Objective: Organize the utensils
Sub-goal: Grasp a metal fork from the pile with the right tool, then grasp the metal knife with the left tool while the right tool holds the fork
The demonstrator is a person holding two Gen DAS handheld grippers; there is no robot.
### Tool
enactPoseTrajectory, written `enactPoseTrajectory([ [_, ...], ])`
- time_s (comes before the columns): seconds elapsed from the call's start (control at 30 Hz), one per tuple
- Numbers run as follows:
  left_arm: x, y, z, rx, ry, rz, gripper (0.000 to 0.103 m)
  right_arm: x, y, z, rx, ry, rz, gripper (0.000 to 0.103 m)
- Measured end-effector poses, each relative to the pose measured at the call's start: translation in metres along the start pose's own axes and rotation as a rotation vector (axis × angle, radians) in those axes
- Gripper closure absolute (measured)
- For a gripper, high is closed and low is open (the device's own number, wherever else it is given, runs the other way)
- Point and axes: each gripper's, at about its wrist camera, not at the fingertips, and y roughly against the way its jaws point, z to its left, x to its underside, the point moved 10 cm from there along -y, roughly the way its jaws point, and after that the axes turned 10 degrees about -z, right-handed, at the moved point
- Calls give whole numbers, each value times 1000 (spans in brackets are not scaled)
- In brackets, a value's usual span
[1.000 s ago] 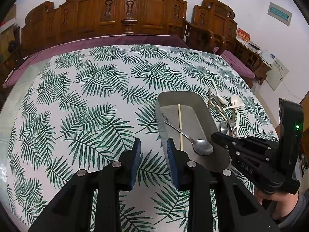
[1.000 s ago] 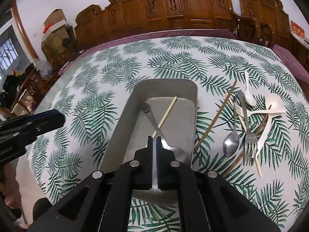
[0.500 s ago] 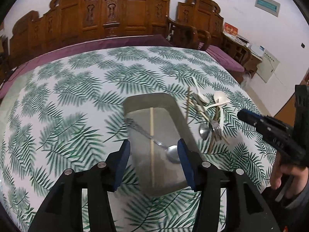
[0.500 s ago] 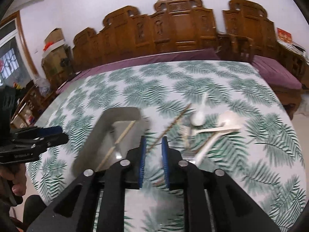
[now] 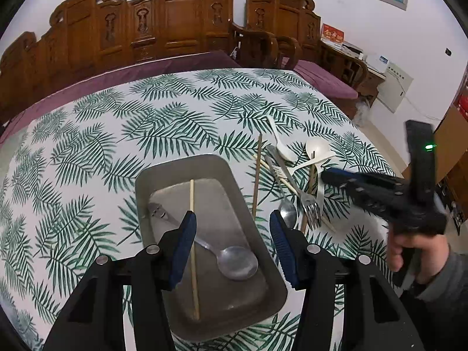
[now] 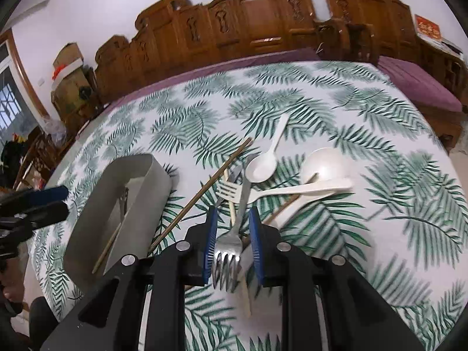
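A grey metal tray (image 5: 152, 169) holds a metal spoon (image 5: 237, 263) and a pale chopstick (image 5: 192, 234). My left gripper (image 5: 232, 215) hangs open over the tray's near half, with nothing between its fingers. To the right of the tray (image 6: 158, 175) lies a loose pile: a metal fork (image 6: 231, 245), a brown chopstick (image 6: 204, 190), a white plastic fork (image 6: 231, 190), a small white spoon (image 6: 263, 166) and a large white spoon (image 6: 321, 166). My right gripper (image 6: 232, 209) is low over the pile, jaws opening. The metal fork lies between the pads, and they do not press on it.
The leaf-print tablecloth (image 5: 117, 134) covers the table, whose right edge drops off just past the pile. Carved wooden chairs (image 5: 175, 29) and purple cushions (image 6: 421, 87) ring the far side. A person's hand (image 5: 409, 251) holds the right gripper (image 5: 329, 173).
My right gripper was shut over the tray; it has swung right over the utensil pile and opened around the metal fork. My left gripper moved right over the tray and widened.
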Motion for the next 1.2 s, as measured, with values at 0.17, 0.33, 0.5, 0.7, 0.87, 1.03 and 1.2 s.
enactPoseTrajectory([
  [0.17,-5,-2,-2,12,-4,-9,53,12,-31,5,25,45,73,79],
  [0.33,-4,-4,-3,14,-1,-7,53,18,-47,1,51,34,110,81],
  [0.5,-3,-5,-5,16,-1,-3,53,24,-57,0,78,58,143,87],
  [0.7,-1,-5,-11,13,-14,3,53,22,-53,-2,75,45,136,95],
  [0.87,-2,-12,-22,9,-38,13,53,16,-36,-6,53,20,107,95],
  [1.03,-1,-28,-37,15,-49,38,53,3,-9,-17,23,-30,39,95],
  [1.2,5,-57,-54,8,-76,101,54,-7,7,-39,28,-64,-7,95],
])
